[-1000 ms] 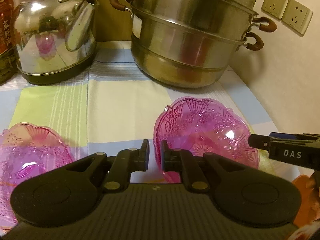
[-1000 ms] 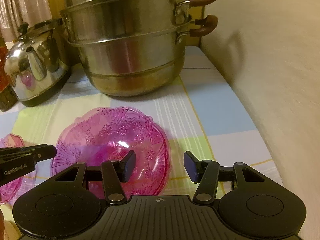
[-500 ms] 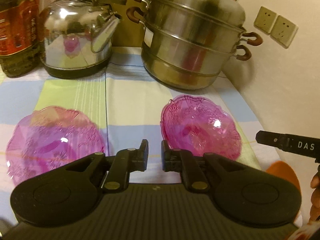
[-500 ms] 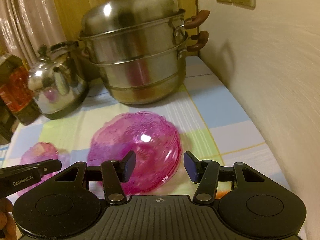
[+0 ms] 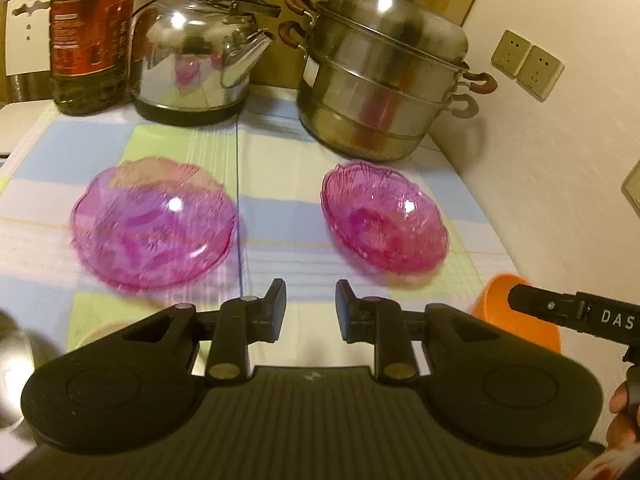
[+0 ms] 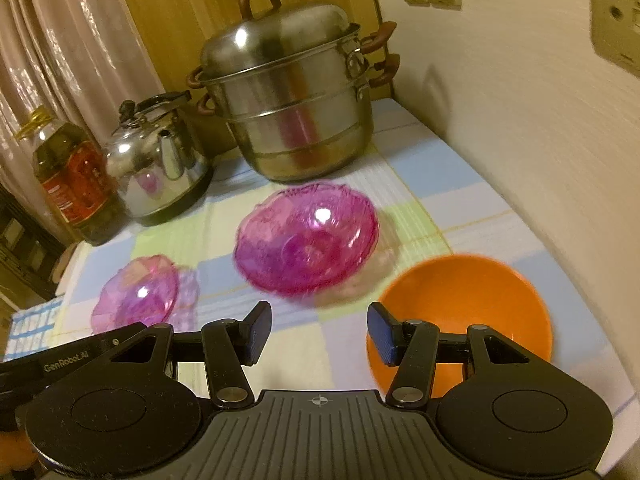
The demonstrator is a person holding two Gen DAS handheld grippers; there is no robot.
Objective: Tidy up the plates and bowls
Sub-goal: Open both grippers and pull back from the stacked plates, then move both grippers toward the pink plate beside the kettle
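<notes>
Both grippers have pulled back and up from the 2 pink bowls, so more of the table point(image 5: 280, 168) shows than a second ago; neither bowl is held, and stacking looks not yet done. The left bowl point(image 5: 154, 222) and right bowl point(image 5: 384, 218) sit well apart. An orange bowl point(image 6: 464, 300) lies nearest. The left gripper point(image 5: 311, 306) is opening, nothing between its fingers. The right gripper point(image 6: 319, 334) stands half spread, empty.

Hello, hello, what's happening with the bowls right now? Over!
Left gripper jaws opening, empty; right gripper open, empty. Two pink glass bowls and orange plastic bowl sit apart on checked cloth. Nothing in the way.
</notes>
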